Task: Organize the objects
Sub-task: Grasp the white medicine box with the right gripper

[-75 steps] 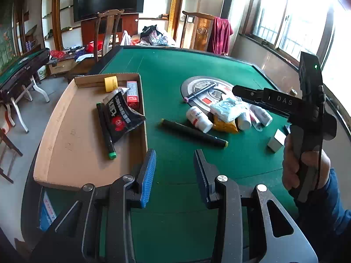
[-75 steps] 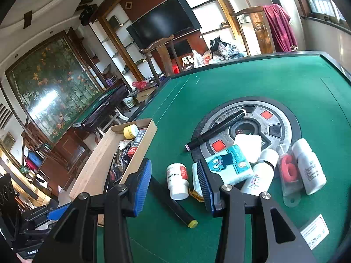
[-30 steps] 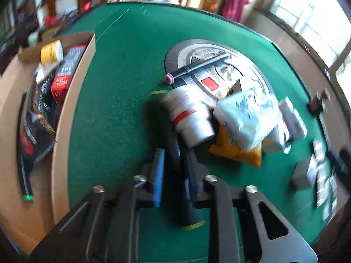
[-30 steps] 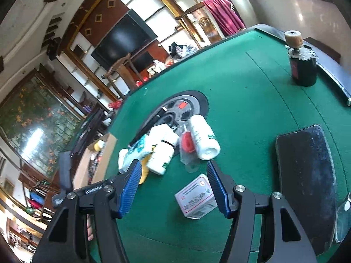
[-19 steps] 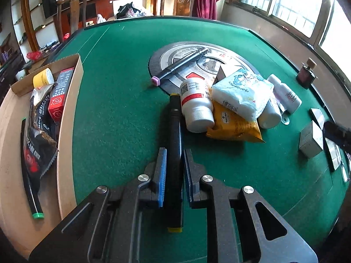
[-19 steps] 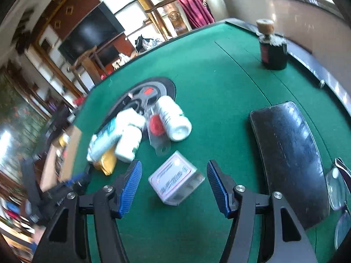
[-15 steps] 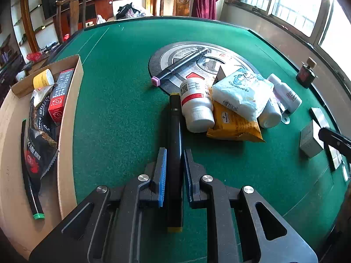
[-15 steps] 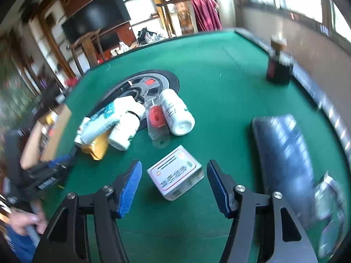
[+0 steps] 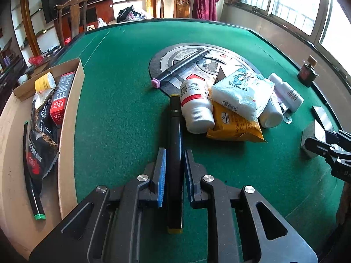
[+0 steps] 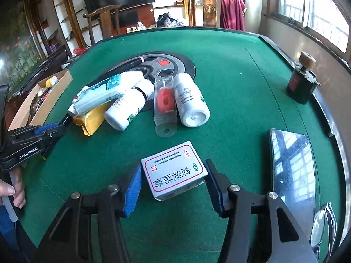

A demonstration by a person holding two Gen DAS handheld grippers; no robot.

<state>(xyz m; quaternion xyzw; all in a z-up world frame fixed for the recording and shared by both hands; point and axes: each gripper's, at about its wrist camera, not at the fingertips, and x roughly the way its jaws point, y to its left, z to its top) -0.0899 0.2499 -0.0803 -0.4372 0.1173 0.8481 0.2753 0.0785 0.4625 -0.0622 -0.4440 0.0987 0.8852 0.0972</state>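
Observation:
A black marker [image 9: 175, 120] with a yellow end lies on the green felt, and my left gripper [image 9: 174, 151] is shut on its barrel. A white medicine box [image 10: 173, 171] with red print lies flat between the jaws of my right gripper [image 10: 173, 164]. Those jaws are closing, and a thin gap shows beside the left pad. The left wrist view catches the right gripper [image 9: 324, 140] at the box [image 9: 311, 138] on the far right. A cardboard tray [image 9: 70, 109] at the left holds a snack bag, a red box, a yellow roll and a green-capped marker.
A pile sits mid-table: a white bottle [image 9: 196, 103], a tissue pack [image 9: 241, 92], a yellow packet [image 9: 234, 127], a pink-capped marker [image 9: 182, 65] and a red item in a clear pack [image 10: 164, 103]. A phone [image 10: 289, 168] and a corked dark bottle [image 10: 301, 85] lie at right.
The right gripper has come down over the white box and its jaws have narrowed around it. The left gripper has steadied, still gripping the black marker.

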